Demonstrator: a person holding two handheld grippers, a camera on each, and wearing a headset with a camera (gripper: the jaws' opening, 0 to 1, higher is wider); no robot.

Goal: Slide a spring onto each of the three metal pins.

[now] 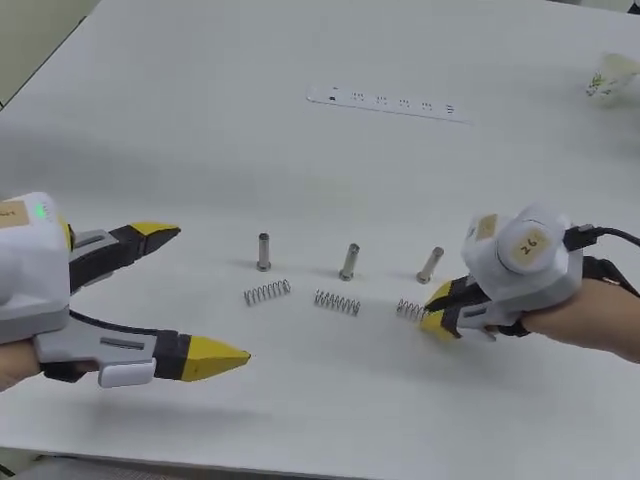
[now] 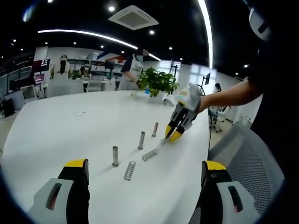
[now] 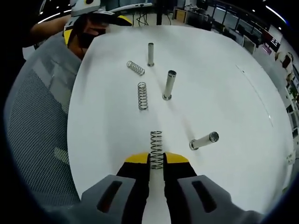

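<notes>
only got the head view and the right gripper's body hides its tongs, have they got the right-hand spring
observer: yes. In the right gripper view the right gripper has its tongs closed on the near end of the spring.
operator: how much of it sticks out
observer: most of it. It points straight ahead, past the yellow tips.
operator: anything close to me off the table
observer: a grey mesh chair sits right at the edge of the table, as seen in the left gripper view.
</notes>
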